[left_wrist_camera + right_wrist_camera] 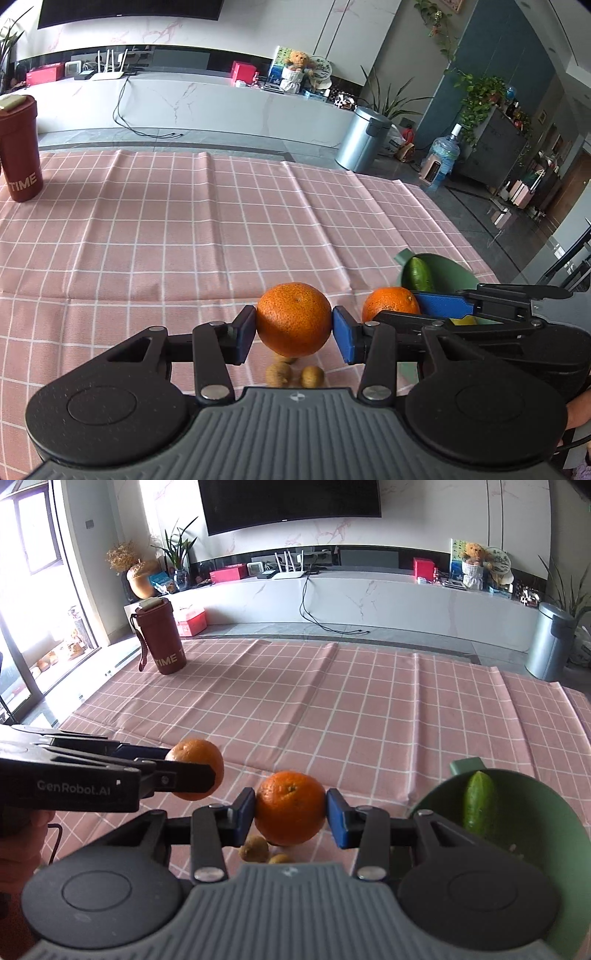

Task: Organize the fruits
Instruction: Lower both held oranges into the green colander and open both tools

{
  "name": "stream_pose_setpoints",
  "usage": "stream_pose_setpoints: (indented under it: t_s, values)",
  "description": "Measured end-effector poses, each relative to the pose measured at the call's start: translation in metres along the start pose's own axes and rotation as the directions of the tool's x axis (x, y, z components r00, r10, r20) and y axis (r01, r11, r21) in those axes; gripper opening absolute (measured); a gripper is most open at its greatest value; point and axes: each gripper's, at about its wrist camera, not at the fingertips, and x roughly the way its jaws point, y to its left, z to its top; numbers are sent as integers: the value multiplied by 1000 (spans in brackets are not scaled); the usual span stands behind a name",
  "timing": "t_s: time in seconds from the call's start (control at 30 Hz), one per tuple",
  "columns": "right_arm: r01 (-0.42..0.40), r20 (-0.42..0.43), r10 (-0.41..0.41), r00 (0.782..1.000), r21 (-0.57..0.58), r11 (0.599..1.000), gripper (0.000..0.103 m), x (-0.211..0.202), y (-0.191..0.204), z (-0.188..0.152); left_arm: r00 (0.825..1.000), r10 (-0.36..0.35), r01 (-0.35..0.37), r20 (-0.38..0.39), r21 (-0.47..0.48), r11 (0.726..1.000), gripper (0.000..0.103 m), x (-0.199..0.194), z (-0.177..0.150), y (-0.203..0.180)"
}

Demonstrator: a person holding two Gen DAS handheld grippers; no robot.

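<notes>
In the left wrist view my left gripper [294, 332] is shut on an orange [293, 314], held above the pink checked tablecloth [184, 229]. Small brown longans [279, 374] lie on the cloth beneath it. To the right, my right gripper [397, 307] is shut on a second orange [389, 301]. In the right wrist view, that orange [290, 801] sits between the blue pads of the right gripper [290, 815], with longans [255, 848] below. The left gripper [192, 771] and its orange [195, 753] show at the left. A green bowl [535, 805] at the right holds a cucumber [478, 801].
A dark red bottle [162, 638] marked TIME stands at the table's far left corner. The green bowl [454, 266] sits near the table's right edge, with the cucumber [417, 275] inside. A hand [22, 834] holds the left gripper's handle. The floor drops away beyond the cloth.
</notes>
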Motion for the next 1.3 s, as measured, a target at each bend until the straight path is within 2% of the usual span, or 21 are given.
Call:
stream_pose_setpoints:
  t_s: [0.1, 0.3, 0.43, 0.57, 0.77, 0.87, 1.0, 1.1, 1.3]
  values:
    - [9, 5, -10, 1000, 38, 999, 39, -28, -19, -2, 1000, -26, 26, -3, 34, 999, 51, 2, 0, -25]
    - [85, -8, -85, 996, 85, 993, 39, -74, -64, -18, 997, -69, 74, -47, 129, 989, 51, 19, -2, -78]
    - [125, -38, -121, 992, 127, 984, 39, -87, -93, -33, 992, -84, 101, -90, 204, 974, 50, 38, 1, -108]
    - [123, -61, -114, 992, 153, 981, 39, -91, -116, -41, 987, -73, 113, -146, 284, 952, 50, 63, 1, -132]
    - [115, -90, -101, 991, 169, 979, 39, -81, -142, -35, 976, 5, 78, -218, 374, 924, 50, 93, -6, -149]
    - [115, -112, -97, 989, 167, 979, 39, -67, -150, -27, 968, 75, 32, -239, 415, 909, 50, 107, -7, -157]
    - [116, -135, -95, 986, 157, 981, 39, -43, -160, -18, 951, 160, -14, -265, 479, 878, 50, 123, -8, -168]
    - [110, -148, -88, 985, 145, 983, 39, -27, -168, -10, 928, 203, -21, -312, 499, 866, 50, 132, -7, -175]
    - [115, -211, -98, 973, 74, 991, 39, 6, -177, -3, 904, 257, -23, -341, 563, 826, 51, 142, -10, -183]
